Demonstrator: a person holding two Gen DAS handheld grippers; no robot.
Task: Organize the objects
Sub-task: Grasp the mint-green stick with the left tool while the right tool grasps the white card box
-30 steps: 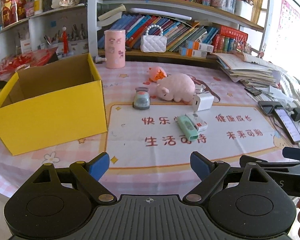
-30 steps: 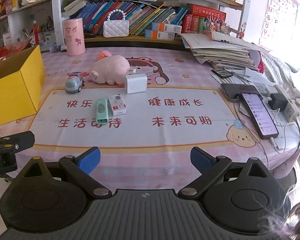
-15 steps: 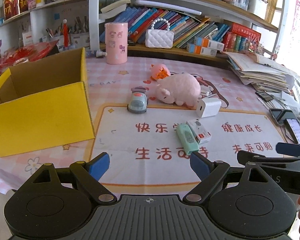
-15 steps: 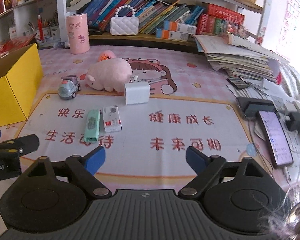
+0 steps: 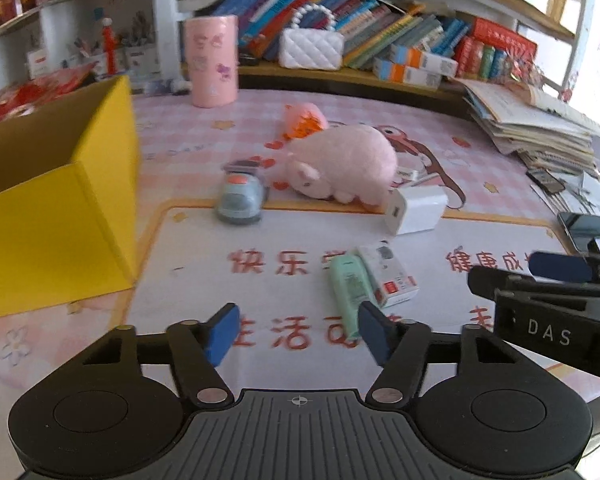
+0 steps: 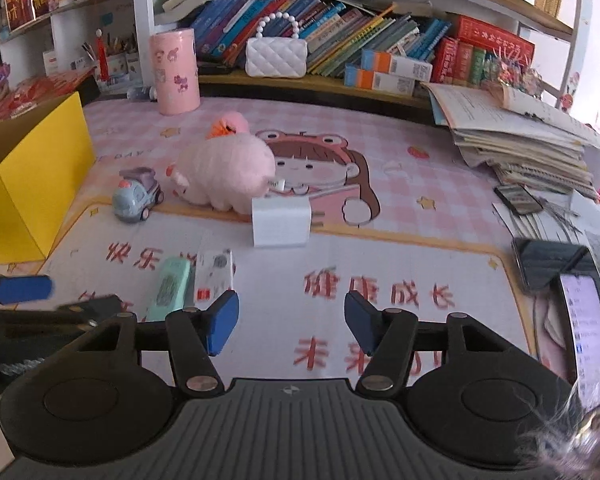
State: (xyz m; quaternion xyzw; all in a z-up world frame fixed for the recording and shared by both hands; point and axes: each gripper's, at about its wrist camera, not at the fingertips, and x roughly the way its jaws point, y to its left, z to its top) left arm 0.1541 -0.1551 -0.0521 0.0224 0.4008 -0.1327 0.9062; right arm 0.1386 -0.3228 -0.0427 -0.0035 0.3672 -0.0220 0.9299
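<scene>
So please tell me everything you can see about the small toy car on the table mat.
The toy car is small and rounded, grey-blue, plastic by its look, with an orange spot on top, a purple-grey rear part and dark wheels. It stands upright on its wheels at the mat's yellow border, between the yellow box and the pink plush pig, close to the pig's snout. Neither gripper touches it.

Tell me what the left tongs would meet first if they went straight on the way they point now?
Probably the mat just ahead. The left tongs, open with nothing between them after just closing partly, point between the green case and the toy car; depth is unclear.
</scene>
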